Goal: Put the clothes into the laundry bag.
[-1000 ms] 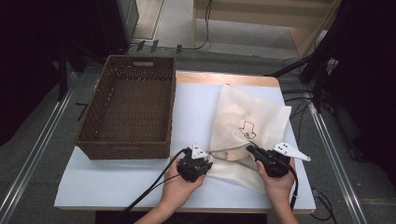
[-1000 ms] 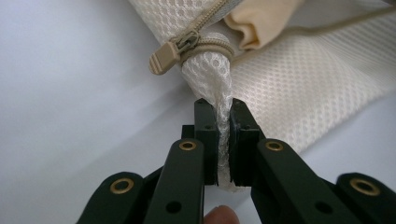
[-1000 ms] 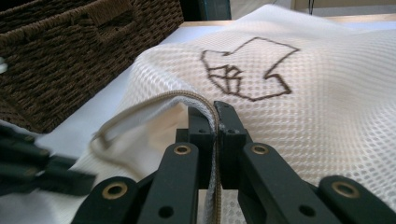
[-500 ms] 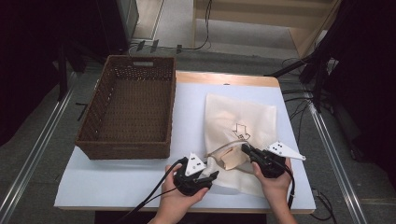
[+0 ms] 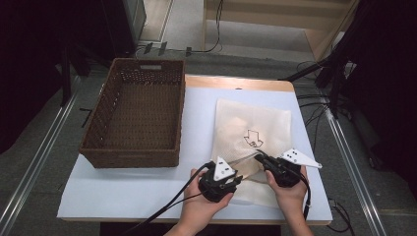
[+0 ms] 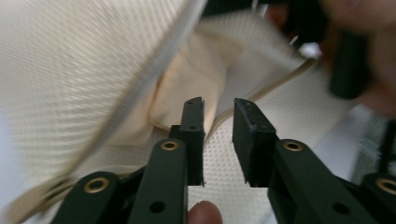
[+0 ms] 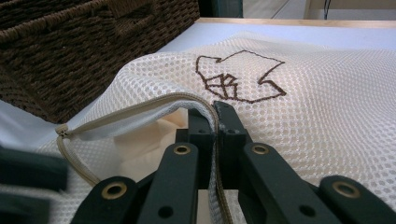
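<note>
Left gripper view blurs the mesh bag (image 6: 84, 70) beyond the left tongs (image 6: 218, 107).

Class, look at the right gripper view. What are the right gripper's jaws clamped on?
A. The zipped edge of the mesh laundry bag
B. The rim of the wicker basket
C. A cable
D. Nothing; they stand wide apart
A: the right gripper has its jaws shut on the zipped edge of the mesh laundry bag, lifting the opening.
</note>
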The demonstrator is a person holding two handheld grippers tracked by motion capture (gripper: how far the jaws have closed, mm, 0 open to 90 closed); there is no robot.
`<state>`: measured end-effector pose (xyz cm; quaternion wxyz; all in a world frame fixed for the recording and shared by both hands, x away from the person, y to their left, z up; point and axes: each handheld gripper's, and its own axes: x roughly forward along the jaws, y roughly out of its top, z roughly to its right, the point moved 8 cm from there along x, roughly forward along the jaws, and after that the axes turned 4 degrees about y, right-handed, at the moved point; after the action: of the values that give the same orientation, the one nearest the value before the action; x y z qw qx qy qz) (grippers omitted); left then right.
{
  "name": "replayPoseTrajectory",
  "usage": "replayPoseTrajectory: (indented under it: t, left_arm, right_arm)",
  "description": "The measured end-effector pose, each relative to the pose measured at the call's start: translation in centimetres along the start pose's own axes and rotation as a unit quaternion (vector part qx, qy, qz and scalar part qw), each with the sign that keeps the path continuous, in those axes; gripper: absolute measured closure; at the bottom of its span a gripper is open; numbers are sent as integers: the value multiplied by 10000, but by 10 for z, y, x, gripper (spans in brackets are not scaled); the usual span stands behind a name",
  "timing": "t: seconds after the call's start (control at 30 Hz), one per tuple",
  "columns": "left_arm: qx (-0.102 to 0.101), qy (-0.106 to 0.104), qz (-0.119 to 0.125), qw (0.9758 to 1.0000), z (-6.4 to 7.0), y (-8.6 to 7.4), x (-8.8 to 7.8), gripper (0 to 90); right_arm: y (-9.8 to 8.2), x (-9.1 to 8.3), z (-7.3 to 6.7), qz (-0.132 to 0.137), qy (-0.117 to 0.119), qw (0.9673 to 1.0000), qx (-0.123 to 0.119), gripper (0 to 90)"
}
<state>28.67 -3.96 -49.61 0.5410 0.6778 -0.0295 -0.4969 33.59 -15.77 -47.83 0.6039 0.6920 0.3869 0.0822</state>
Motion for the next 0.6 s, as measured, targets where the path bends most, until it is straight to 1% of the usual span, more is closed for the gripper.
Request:
replayPoseTrajectory:
  t: [0.07, 0.13, 0.17, 0.2, 0.27, 0.3, 0.33, 0.37, 0.4, 0.43, 0.47, 0.53, 0.57, 0.6]
  left_arm:
    - [-45, 17, -262, 9996, 0, -2, 19, 765]
    - [19, 105, -557, 9984, 0, -1, 42, 753]
    - [-9, 131, -637, 9979, -1, 0, 47, 732]
    - [-106, 192, -651, 9976, -3, 4, 52, 726]
    - [-179, 274, -770, 9965, -5, 10, 57, 742]
    - [-181, 309, -800, 9961, -6, 13, 60, 748]
    - [-206, 308, -862, 9956, -7, 15, 63, 754]
    - [-274, 241, -891, 9954, -7, 18, 64, 755]
    - [-342, 167, -853, 9956, -7, 21, 65, 756]
    - [-450, 88, -865, 9952, -9, 23, 65, 756]
    - [-478, 78, -838, 9953, -10, 25, 66, 757]
    - [-475, 116, -806, 9955, -12, 28, 68, 765]
    - [-386, 194, -793, 9959, -13, 29, 69, 778]
    - [-356, 262, -769, 9961, -14, 30, 70, 802]
  right_arm:
    - [1, 1, -2, 16, 7, 10000, -18, 882]
    - [2, 1, -4, 23, 23, 10000, -31, 883]
    - [2, 1, -7, 21, 49, 10000, -25, 883]
    - [2, 1, -8, 15, 60, 10000, -53, 883]
    - [2, 1, -12, 20, 114, 9999, -80, 883]
    - [2, 0, -14, 8, 130, 9999, -95, 883]
    - [2, 0, -15, 20, 164, 9998, -104, 883]
    - [2, -1, -17, 19, 188, 9998, -71, 884]
    - [3, -2, -18, 37, 247, 9997, -55, 884]
    - [4, -4, -19, 49, 278, 9996, -55, 884]
    - [6, -7, -20, 84, 280, 9996, -35, 884]
    - [11, -11, -22, 149, 280, 9995, -23, 884]
    - [12, -13, -21, 166, 261, 9995, -29, 884]
    - [13, -14, -21, 167, 257, 9995, 8, 884]
